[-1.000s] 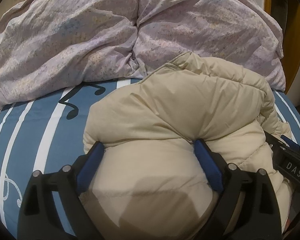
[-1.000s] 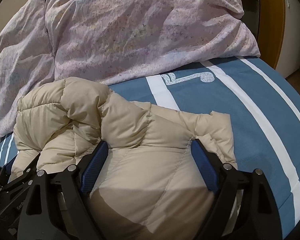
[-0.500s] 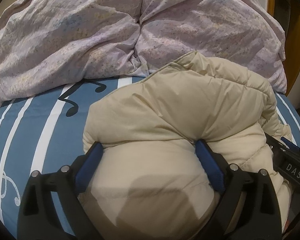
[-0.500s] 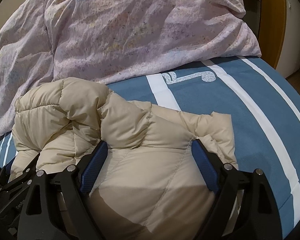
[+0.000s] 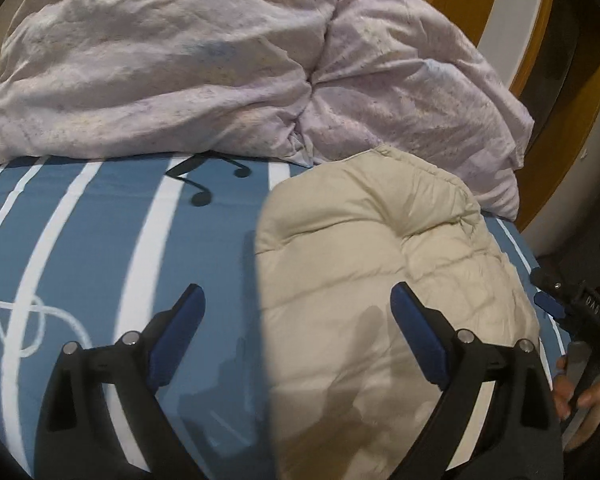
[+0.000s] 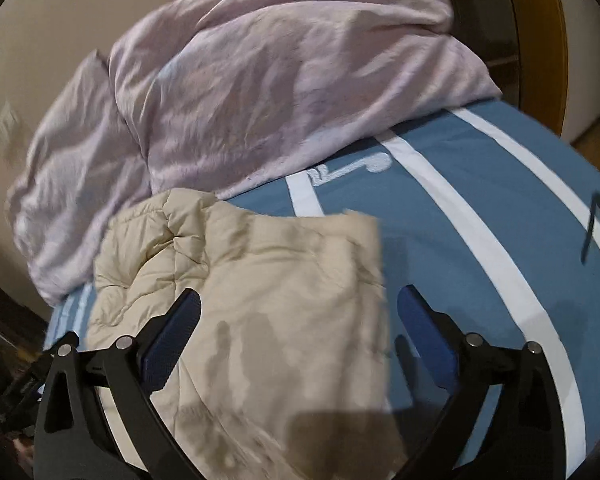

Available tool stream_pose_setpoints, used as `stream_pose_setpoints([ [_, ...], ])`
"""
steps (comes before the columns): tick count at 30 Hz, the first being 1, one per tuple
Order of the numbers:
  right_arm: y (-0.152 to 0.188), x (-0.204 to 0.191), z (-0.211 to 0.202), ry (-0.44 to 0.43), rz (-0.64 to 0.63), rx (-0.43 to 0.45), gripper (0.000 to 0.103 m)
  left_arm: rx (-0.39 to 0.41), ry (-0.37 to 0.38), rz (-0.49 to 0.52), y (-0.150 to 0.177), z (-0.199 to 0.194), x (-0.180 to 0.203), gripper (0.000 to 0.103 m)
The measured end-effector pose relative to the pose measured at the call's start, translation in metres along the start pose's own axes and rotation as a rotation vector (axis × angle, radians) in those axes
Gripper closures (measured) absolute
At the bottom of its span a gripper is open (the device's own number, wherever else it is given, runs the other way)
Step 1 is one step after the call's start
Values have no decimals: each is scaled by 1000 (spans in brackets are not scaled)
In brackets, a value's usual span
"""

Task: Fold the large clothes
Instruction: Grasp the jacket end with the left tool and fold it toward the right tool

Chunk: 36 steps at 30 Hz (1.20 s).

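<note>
Left tool and right tool, marked "DAS", gape empty over the cream jacket.

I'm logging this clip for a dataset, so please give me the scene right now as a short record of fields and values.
surface: blue bedsheet with white stripes and music notes
garment: cream puffer jacket, folded into a compact bundle, lying on the sheet
behind garment: crumpled lilac duvet, touching the jacket's far edge
left gripper: fingers wide apart, nothing clamped; the jacket's left edge lies between them
right gripper: fingers wide apart, nothing clamped; the jacket's right edge lies between them
image quality: right wrist view blurred
</note>
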State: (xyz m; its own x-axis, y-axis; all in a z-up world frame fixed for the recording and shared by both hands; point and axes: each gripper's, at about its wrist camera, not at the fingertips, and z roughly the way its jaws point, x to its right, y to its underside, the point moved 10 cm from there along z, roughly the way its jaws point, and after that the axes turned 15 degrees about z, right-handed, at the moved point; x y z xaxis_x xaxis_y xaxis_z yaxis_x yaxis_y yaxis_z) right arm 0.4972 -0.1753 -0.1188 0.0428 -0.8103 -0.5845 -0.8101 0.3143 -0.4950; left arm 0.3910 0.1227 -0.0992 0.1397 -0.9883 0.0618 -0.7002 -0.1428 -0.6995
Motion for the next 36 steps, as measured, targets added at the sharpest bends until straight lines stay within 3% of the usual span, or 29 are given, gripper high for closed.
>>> stream_pose_setpoints([
  [4, 9, 15, 1, -43, 47, -94, 3, -29, 55, -37, 13, -4, -6, 10],
  [10, 33, 13, 20, -64, 14, -212, 3, -80, 103, -39, 23, 14, 3, 10],
  [18, 48, 18, 37, -100, 35, -298, 1, -103, 182, -72, 26, 31, 14, 10],
  [26, 65, -2, 44, -226, 22, -395, 1, -128, 339, -192, 31, 47, 22, 10],
  [30, 68, -12, 48, -250, -1, -399, 1, -131, 407, -240, 32, 48, 27, 19],
  [33, 71, -16, 51, -299, 26, -431, 20, -119, 404, -236, 29, 46, 28, 27],
  [35, 74, -22, 51, -341, 43, -446, 39, -109, 403, -235, 27, 44, 27, 34],
  [36, 74, -26, 50, -362, 48, -450, 42, -104, 401, -234, 27, 42, 26, 40],
])
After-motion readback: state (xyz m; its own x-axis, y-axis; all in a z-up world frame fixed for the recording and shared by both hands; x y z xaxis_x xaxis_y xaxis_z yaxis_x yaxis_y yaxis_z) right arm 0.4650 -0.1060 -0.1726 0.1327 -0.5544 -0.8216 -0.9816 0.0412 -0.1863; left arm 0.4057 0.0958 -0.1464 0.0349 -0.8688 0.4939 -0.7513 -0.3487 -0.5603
